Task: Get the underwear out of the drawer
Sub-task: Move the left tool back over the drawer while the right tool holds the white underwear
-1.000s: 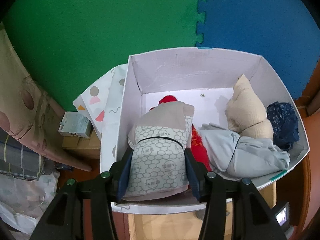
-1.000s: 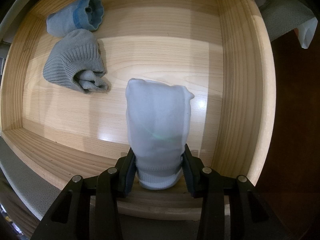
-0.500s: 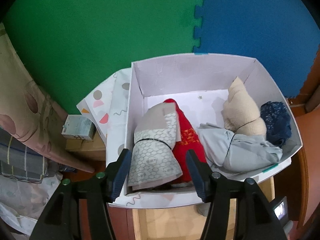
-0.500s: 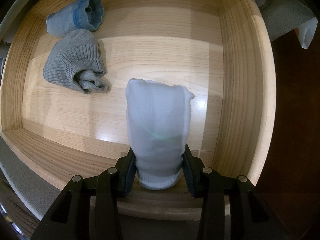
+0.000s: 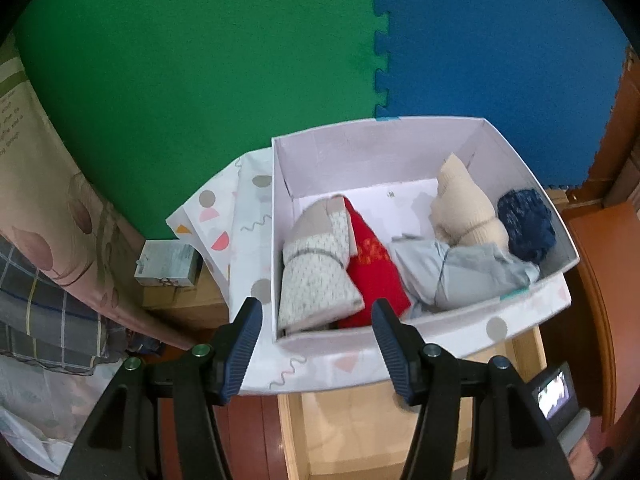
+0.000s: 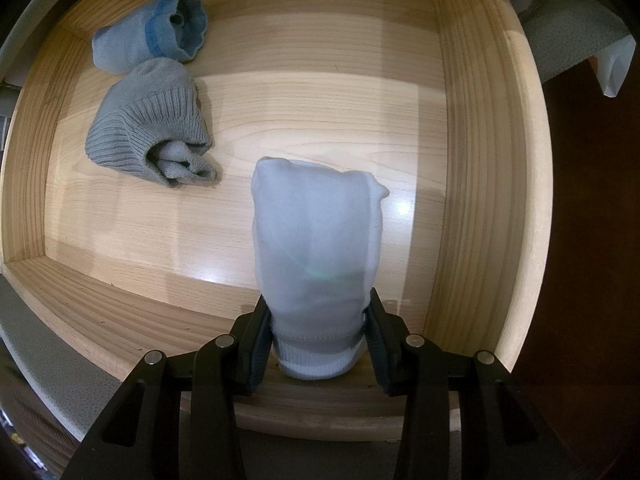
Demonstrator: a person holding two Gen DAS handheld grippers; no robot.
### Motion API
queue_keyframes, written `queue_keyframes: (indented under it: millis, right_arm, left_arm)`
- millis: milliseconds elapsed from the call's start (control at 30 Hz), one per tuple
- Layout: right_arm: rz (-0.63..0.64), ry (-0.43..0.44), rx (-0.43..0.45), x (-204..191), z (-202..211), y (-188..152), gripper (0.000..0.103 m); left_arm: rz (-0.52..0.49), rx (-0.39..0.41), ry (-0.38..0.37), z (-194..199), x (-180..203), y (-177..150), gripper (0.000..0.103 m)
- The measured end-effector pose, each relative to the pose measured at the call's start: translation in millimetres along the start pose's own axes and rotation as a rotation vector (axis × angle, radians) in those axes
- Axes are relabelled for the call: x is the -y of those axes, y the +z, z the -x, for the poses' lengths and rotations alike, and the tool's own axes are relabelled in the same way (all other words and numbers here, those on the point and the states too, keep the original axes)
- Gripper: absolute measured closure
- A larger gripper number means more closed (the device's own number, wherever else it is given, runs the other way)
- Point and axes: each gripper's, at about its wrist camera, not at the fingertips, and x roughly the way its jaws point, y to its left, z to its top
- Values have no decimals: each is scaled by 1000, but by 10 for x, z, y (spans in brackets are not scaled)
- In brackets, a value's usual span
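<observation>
My left gripper (image 5: 318, 320) is open and empty, pulled back above the near rim of a white cardboard box (image 5: 384, 148). In the box lie a patterned grey-beige underwear roll (image 5: 316, 276), a red roll (image 5: 374, 272), a light grey garment (image 5: 464, 276), a beige roll (image 5: 464, 208) and a dark blue roll (image 5: 526, 224). My right gripper (image 6: 318, 332) is shut on a rolled white-blue garment (image 6: 316, 248) over the wooden drawer (image 6: 480, 160). A ribbed grey roll (image 6: 148, 128) and a light blue roll (image 6: 156, 36) lie at the drawer's far left.
Green (image 5: 200, 60) and blue (image 5: 500, 40) foam mats cover the floor behind the box. A small carton (image 5: 168, 264) sits on a wooden ledge left of the box, by folded cloth (image 5: 44, 320). The open drawer (image 5: 360, 420) shows below the box.
My left gripper let go of the patterned grey-beige roll, which now lies in the box, and drew back and up. The right gripper and its garment have not moved.
</observation>
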Motion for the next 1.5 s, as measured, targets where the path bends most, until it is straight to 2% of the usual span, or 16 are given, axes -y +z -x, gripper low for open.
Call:
queue_keyframes:
  millis: [333, 700, 800, 1167, 1500]
  right_arm:
    - [1, -1, -1, 0, -9, 6, 64]
    - [0, -4, -4, 11, -13, 14, 64]
    - [0, -4, -5, 11, -13, 15, 64]
    - [0, -4, -5, 10, -13, 14, 64]
    - [0, -4, -5, 10, -14, 15, 64]
  left_arm:
    - [-3, -49, -9, -105, -46, -625, 45]
    - [109, -216, -34, -736, -121, -1500, 45]
    - [131, -238, -44, -853, -93, -1656, 45]
    - [194, -249, -92, -1113, 69, -1853, 45]
    - [232, -239, -1, -1150, 18, -1937, 45]
